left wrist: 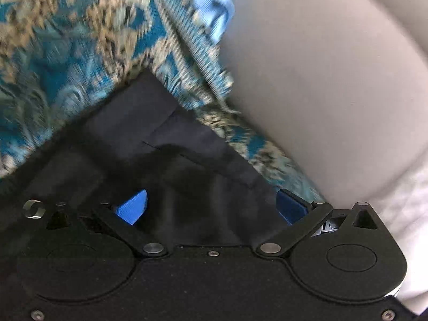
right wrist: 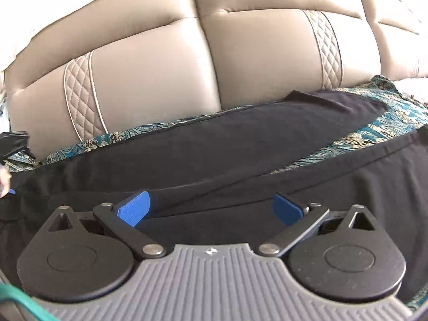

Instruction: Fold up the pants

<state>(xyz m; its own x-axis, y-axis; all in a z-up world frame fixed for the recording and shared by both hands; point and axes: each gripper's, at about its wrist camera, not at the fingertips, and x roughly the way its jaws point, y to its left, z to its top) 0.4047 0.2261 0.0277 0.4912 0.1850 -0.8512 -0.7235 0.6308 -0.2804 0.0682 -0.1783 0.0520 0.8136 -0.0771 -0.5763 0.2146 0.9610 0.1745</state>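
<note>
One pair of dark navy pants (right wrist: 240, 144) lies spread on a blue and gold patterned cover (right wrist: 388, 123), which lies against a beige leather sofa back (right wrist: 149, 80). In the right wrist view two legs can be counted: one runs along the far side next to the sofa back, the other lies nearer the camera, and a wedge of the patterned cover shows between them toward the right. Two quilted diamond-stitched strips run down the sofa back, one on each cushion. The right tongs (right wrist: 211, 208) stand wide apart, their two blue pads resting low over the nearer leg with dark cloth between them, nothing pinched. At the far left edge of that view a bit of the other gripper shows. In the left wrist view, which is blurred, the left tongs (left wrist: 211, 206) are likewise spread wide, two blue pads showing, hovering over a corner of the pants (left wrist: 165, 139) on the patterned cover (left wrist: 67, 53); they clasp nothing. The beige sofa (left wrist: 321, 80) fills the right side.
</note>
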